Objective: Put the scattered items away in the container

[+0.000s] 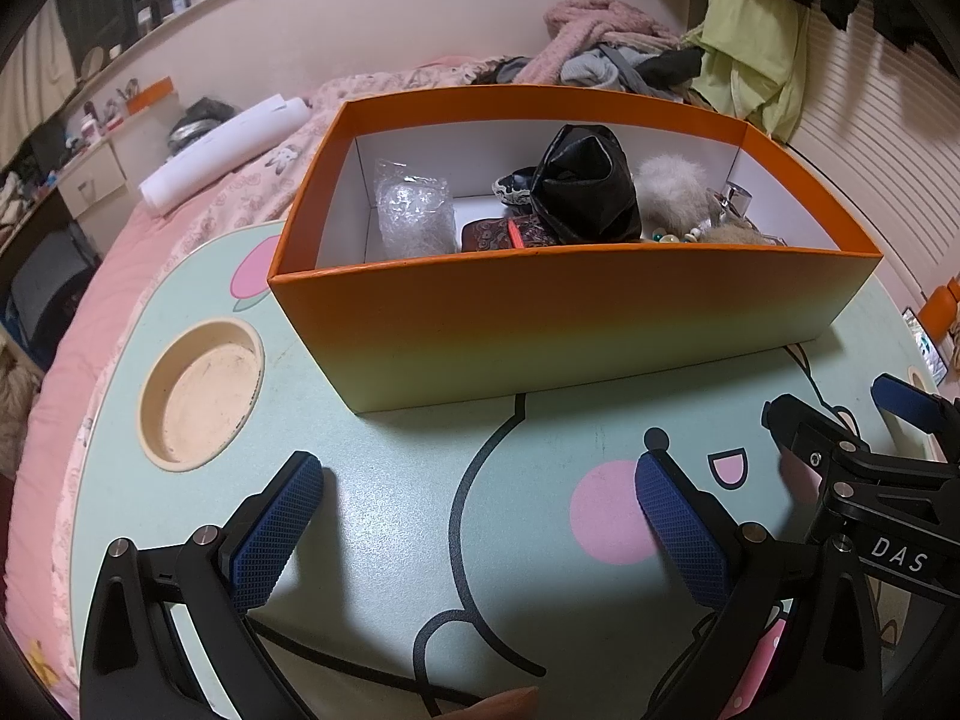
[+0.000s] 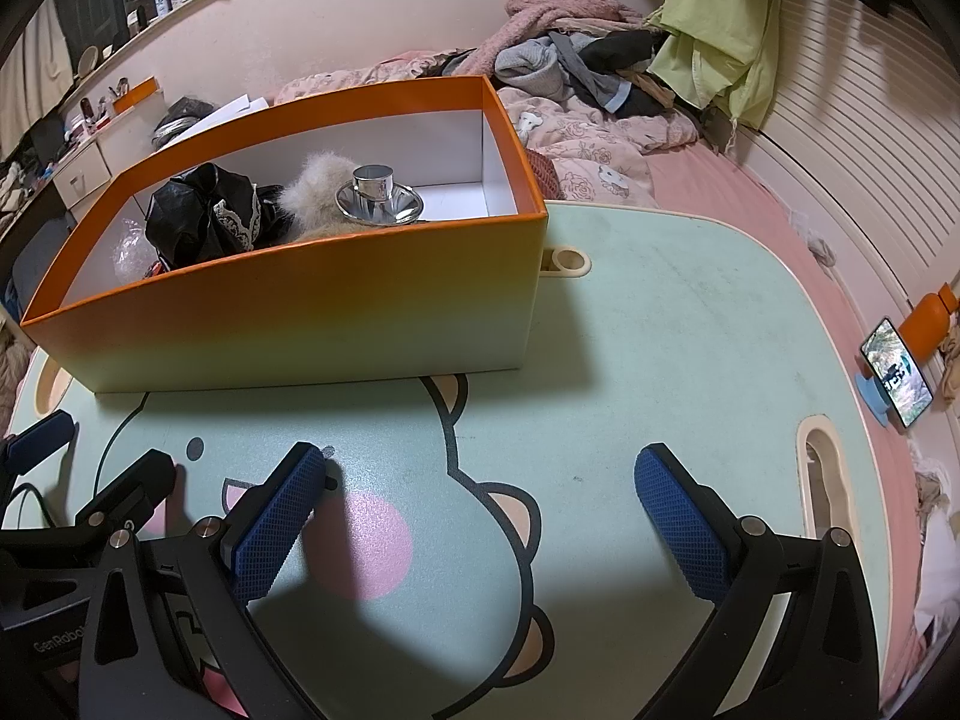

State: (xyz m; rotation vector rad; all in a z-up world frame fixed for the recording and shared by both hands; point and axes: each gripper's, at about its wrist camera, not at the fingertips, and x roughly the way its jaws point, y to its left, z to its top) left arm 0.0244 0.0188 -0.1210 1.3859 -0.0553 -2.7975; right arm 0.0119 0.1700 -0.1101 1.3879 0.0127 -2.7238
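Observation:
An orange box [image 1: 564, 312] [image 2: 288, 324] stands on a pale green cartoon-printed table [image 1: 384, 510] [image 2: 660, 324]. Inside lie a black pouch [image 1: 585, 186] [image 2: 201, 216], a clear bubble-wrap bag [image 1: 414, 210], a dark red patterned case [image 1: 498, 234], a fluffy beige pompom [image 1: 666, 186] [image 2: 318, 192] and a shiny metal funnel-shaped piece [image 2: 378, 195]. My left gripper [image 1: 480, 480] hovers open over the table in front of the box, holding nothing. My right gripper [image 2: 480, 474] is also open and empty, just right of the left one. The right gripper [image 1: 840, 414] shows in the left wrist view.
The table sits on a bed with pink sheets [image 2: 600, 162]. A clothes pile [image 2: 570, 54] lies behind the box. A round cup recess [image 1: 201, 390] is at the table's left, a slot [image 2: 825, 480] at its right. A phone on a stand [image 2: 897, 381] is far right.

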